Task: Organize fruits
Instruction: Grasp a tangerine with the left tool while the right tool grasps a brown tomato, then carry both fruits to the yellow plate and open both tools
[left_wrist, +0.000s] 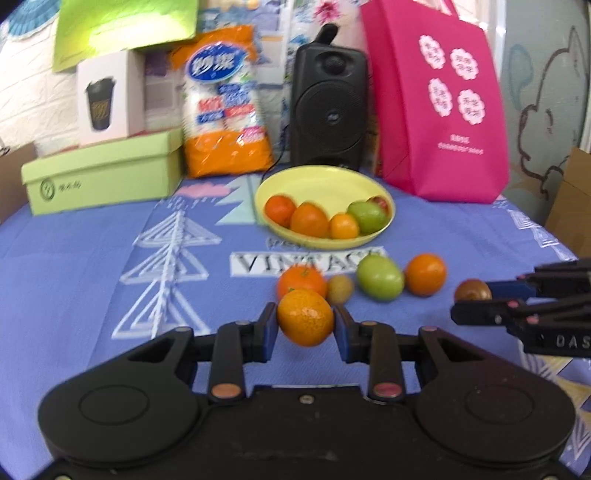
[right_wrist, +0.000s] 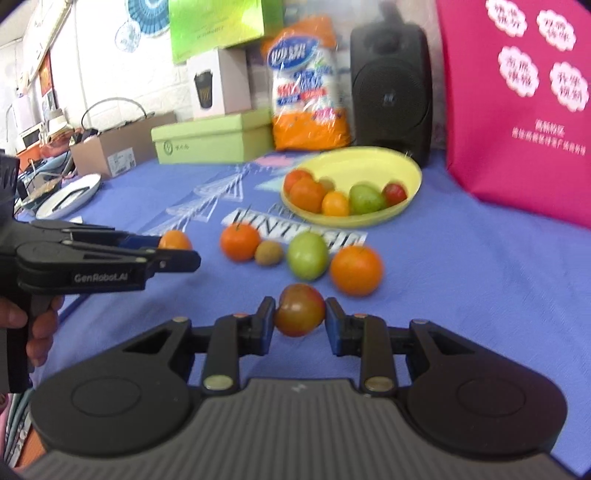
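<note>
Blue patterned cloth (left_wrist: 92, 258) covers the desk, and the fruit sits spread across it. Nearest in the left wrist view, the left hand-held gripper (left_wrist: 306, 325) is clamped on a small orange (left_wrist: 305, 316), its blue pads pressing both sides. In the right wrist view the right hand-held gripper (right_wrist: 300, 314) is likewise closed on a reddish-brown fruit (right_wrist: 300, 310), perhaps a tomato, though blur makes that unsure. Just beyond them four loose fruits lie in a row on the cloth: an orange with a stem (right_wrist: 240, 242), a small brown kiwi-like fruit (right_wrist: 269, 253), a green fruit (right_wrist: 307, 254) and another orange (right_wrist: 355, 270). Farther back stands a yellow bowl (left_wrist: 325, 181) holding three orange fruits, a green one and a red one. Behind it, along the wall, are a green box (left_wrist: 99, 173), an orange-and-white packet (left_wrist: 225, 103), a black speaker (left_wrist: 328, 107) and a pink bag (left_wrist: 436, 99).
</note>
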